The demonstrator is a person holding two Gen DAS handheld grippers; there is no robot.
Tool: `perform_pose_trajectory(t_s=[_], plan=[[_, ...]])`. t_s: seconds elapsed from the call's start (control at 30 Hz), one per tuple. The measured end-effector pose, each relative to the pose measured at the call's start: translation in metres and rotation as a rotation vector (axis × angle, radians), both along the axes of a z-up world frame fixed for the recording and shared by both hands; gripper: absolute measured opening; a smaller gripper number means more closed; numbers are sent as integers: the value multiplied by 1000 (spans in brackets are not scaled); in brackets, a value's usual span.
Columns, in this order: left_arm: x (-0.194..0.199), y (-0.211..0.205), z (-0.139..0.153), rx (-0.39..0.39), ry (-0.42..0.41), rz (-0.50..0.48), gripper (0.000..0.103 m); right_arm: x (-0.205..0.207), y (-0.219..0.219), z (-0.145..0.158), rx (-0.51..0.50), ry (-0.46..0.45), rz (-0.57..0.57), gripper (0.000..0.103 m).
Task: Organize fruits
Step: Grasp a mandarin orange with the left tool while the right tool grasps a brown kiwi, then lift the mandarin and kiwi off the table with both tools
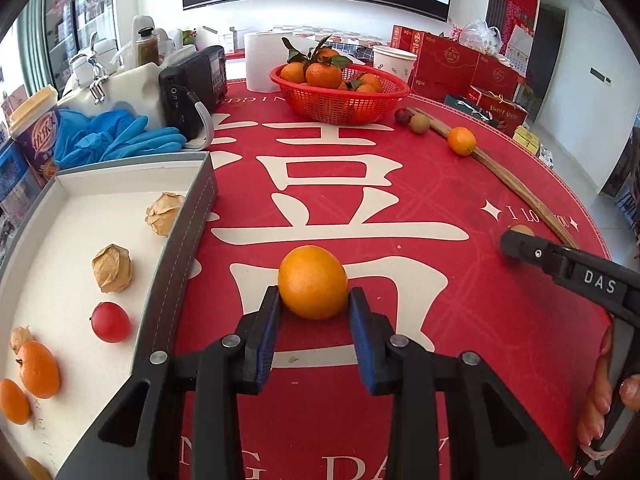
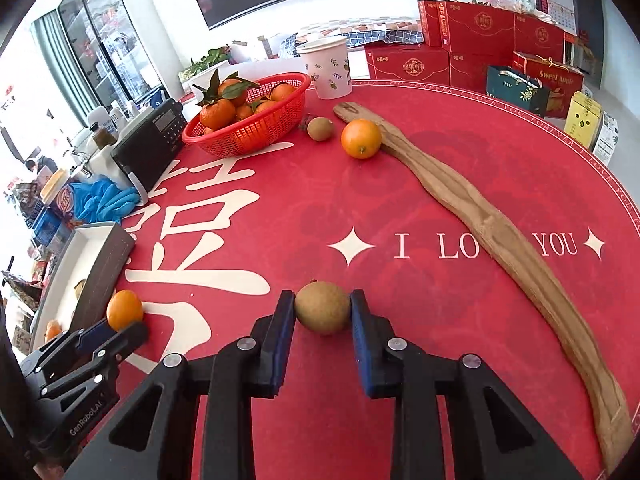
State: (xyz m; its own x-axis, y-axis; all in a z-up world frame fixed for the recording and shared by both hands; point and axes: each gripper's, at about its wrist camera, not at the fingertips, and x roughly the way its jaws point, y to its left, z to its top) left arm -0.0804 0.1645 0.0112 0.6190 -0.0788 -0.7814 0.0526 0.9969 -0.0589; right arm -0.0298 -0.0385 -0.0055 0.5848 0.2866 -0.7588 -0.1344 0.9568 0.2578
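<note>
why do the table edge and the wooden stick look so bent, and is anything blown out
Fisheye distortion: in the right wrist view the wooden stick and red tablecloth rim curve toward the frame edge, with dark corner vignetting; in the left wrist view the gray tray wall bows. The windows at left are overexposed in both views.

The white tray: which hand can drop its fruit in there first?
Probably the left. The left gripper holds an orange right beside the white tray. The right gripper grips a kiwi farther away, with the left one between it and the tray.
</note>
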Motion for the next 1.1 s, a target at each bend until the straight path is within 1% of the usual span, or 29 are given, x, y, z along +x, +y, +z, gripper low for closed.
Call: perform_pose_trajectory(t_s=[0.27,0.4,0.5,0.57,0.63,0.7,0.77,0.8,1.1], plan=[[4,-5,-1,30,1,-3,37,-5,2,0,-11,-5,28,29],[4,-5,-1,18,0,2,37,-5,3,-1,-23,-10,25,29],[4,-4,1,-8,1,-2,38,-5,4,-1,-22,-9,26,29],[6,-5,4,-19,-9,-2,43,-5,3,-1,-18,-9,27,29],[9,-6,6,-21,-19,3,54,-5,3,-1,-18,-10,28,29],[15,-7,3,-29,-8,9,54,-5,3,-1,-20,-10,29,29],[19,-8,0,-34,1,13,51,-5,3,-1,-23,-10,29,29],[19,-9,0,-13,-2,20,35,-5,3,-1,-25,-10,30,29],[16,-10,-1,-7,-2,16,36,-6,3,-1,-30,-10,31,29]])
